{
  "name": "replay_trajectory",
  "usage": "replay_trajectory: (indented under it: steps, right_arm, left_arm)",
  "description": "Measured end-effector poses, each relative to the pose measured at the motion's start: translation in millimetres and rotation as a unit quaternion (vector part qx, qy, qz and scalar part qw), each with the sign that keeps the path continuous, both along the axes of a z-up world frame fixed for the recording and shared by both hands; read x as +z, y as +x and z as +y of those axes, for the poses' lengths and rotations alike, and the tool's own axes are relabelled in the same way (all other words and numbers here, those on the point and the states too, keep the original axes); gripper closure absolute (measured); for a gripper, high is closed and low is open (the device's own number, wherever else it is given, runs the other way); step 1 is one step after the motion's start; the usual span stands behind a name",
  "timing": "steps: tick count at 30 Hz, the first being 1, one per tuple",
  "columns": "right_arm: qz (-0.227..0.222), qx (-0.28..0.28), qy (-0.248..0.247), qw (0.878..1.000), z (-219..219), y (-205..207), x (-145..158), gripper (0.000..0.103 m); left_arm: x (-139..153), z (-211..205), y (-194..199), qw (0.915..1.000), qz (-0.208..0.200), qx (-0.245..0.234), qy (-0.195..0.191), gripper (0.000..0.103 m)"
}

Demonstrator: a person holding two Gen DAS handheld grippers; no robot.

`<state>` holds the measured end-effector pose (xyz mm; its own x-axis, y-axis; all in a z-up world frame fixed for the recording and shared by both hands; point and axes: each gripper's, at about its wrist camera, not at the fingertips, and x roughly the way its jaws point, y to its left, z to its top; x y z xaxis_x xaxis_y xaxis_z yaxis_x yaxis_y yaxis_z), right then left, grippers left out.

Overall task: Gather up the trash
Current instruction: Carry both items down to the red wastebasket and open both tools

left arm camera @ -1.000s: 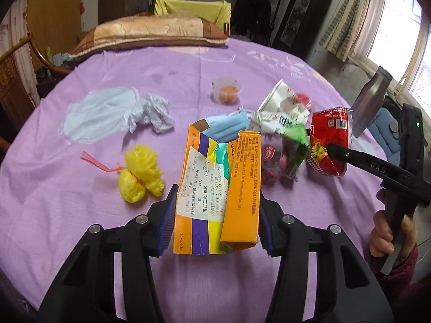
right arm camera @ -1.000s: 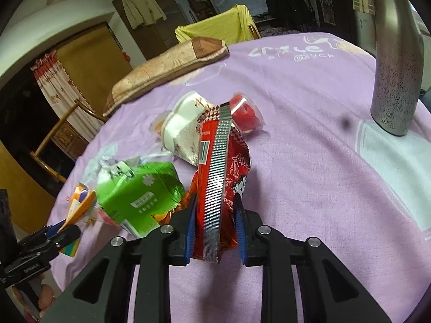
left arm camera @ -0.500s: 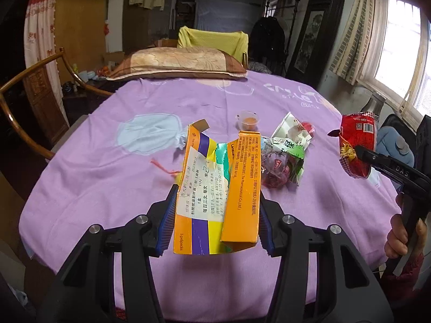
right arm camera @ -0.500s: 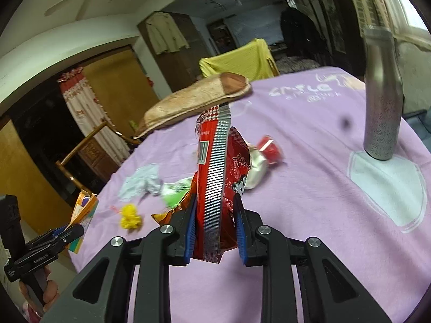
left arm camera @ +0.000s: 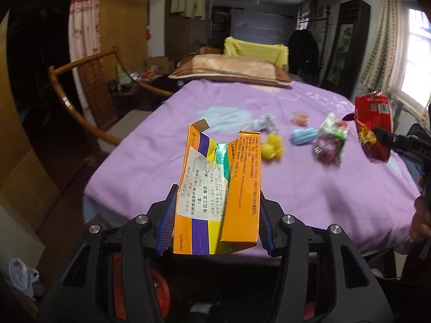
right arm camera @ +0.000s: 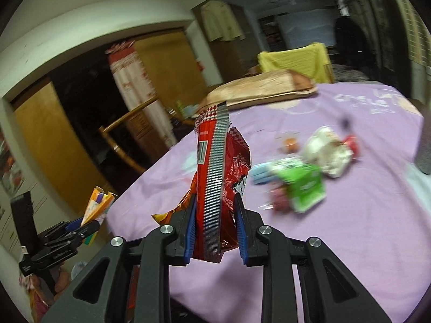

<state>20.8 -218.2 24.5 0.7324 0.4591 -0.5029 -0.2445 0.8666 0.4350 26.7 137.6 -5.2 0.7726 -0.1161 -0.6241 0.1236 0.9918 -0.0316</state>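
My left gripper (left arm camera: 215,220) is shut on a torn orange and purple medicine box (left arm camera: 218,188) and holds it in the air before the near edge of the purple table (left arm camera: 309,188). My right gripper (right arm camera: 215,228) is shut on a red snack wrapper (right arm camera: 218,177), also lifted off the table; the wrapper shows in the left wrist view (left arm camera: 373,126) at the right. The box shows in the right wrist view (right arm camera: 98,204) at the lower left. More trash lies on the table: a yellow ball (left arm camera: 273,145), a blue mask (left arm camera: 304,136), a green wrapper (left arm camera: 330,140), a small cup (left arm camera: 299,118).
A long pillow (left arm camera: 231,70) lies at the table's far side. A wooden chair (left arm camera: 80,99) stands to the left. A red round object (left arm camera: 159,293) sits on the floor below my left gripper. A white bag (left arm camera: 23,274) lies on the floor at the left.
Both grippers have pulled back and up from the table with their loads. The table and the trash on it look farther away and the floor now shows below.
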Motion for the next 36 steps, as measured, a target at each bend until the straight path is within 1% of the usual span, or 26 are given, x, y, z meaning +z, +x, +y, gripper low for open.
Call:
replay_trajectory:
  steps: [5,6,10,12,13,15,17,18,19,21,24,25,27,28,31,34,35,36]
  right_arm:
    - [0.017,0.067,-0.017,0.997,65.8,7.1,1.7,0.076]
    - [0.020,0.078,-0.019,0.997,76.7,7.2,1.3,0.076]
    - [0.039,0.134,-0.036,0.990,135.0,12.8,-1.9,0.077]
    - [0.048,0.156,-0.046,0.986,159.0,14.6,-4.6,0.077]
    - [0.056,0.171,-0.053,0.982,176.5,15.6,-7.0,0.077]
    - [0.065,0.192,-0.064,0.977,200.2,16.0,-10.0,0.077]
    - [0.073,0.209,-0.072,0.973,220.6,14.2,-13.5,0.077]
    - [0.077,0.220,-0.081,0.969,233.4,12.9,-15.9,0.077]
    - [0.080,0.226,-0.086,0.967,240.3,11.9,-19.3,0.077]
    - [0.087,0.242,-0.099,0.961,258.6,10.6,-23.9,0.077]
    - [0.101,0.272,-0.114,0.950,287.2,5.7,-33.0,0.077]
    - [0.107,0.284,-0.119,0.945,298.2,3.4,-36.8,0.077]
    - [0.117,0.305,-0.128,0.937,315.2,1.3,-43.4,0.077]
    - [0.124,0.322,-0.134,0.929,328.9,-2.1,-48.8,0.077]
    - [0.135,0.351,-0.148,0.915,355.4,-8.8,-58.8,0.077]
    - [0.146,0.380,-0.162,0.899,381.7,-14.0,-69.8,0.074]
    - [0.149,0.388,-0.167,0.894,389.0,-15.3,-73.4,0.061]
    - [0.153,0.397,-0.174,0.888,398.2,-17.3,-78.0,0.053]
  left_arm:
    - [-29.7,63.9,-13.9,0.9973,0.051,0.048,0.021,0.051]
    - [-38.8,79.8,-16.0,0.9955,0.069,0.060,0.023,0.051]
    - [-71.8,128.1,-26.5,0.9888,0.122,0.085,0.011,0.051]
    - [-88.5,143.7,-31.7,0.9854,0.143,0.092,0.005,0.048]
    - [-102.1,152.6,-35.0,0.9826,0.160,0.094,0.001,0.045]
    - [-120.0,164.4,-40.4,0.9792,0.179,0.095,0.003,0.044]
    - [-140.7,173.7,-41.7,0.9739,0.203,0.101,0.013,0.035]
    - [-149.0,178.4,-42.1,0.9713,0.213,0.105,0.014,0.026]
    - [-151.8,181.4,-43.1,0.9697,0.218,0.110,0.014,0.020]
    - [-154.8,191.8,-45.2,0.9685,0.215,0.125,0.015,0.017]
    - [-147.9,211.1,-49.7,0.9681,0.191,0.161,0.020,0.010]
    - [-144.7,216.1,-50.1,0.9674,0.183,0.173,0.023,0.008]
    - [-138.7,230.0,-54.3,0.9648,0.170,0.199,0.026,0.007]
    - [-136.6,236.7,-55.6,0.9634,0.166,0.210,0.023,0.007]
    - [-134.8,256.0,-58.5,0.9589,0.157,0.236,0.006,0.007]
    - [-135.9,269.2,-62.1,0.9546,0.153,0.255,-0.005,0.007]
    - [-135.5,271.6,-60.5,0.9535,0.153,0.260,-0.008,0.007]
    - [-136.8,276.0,-61.9,0.9521,0.154,0.264,-0.012,0.007]
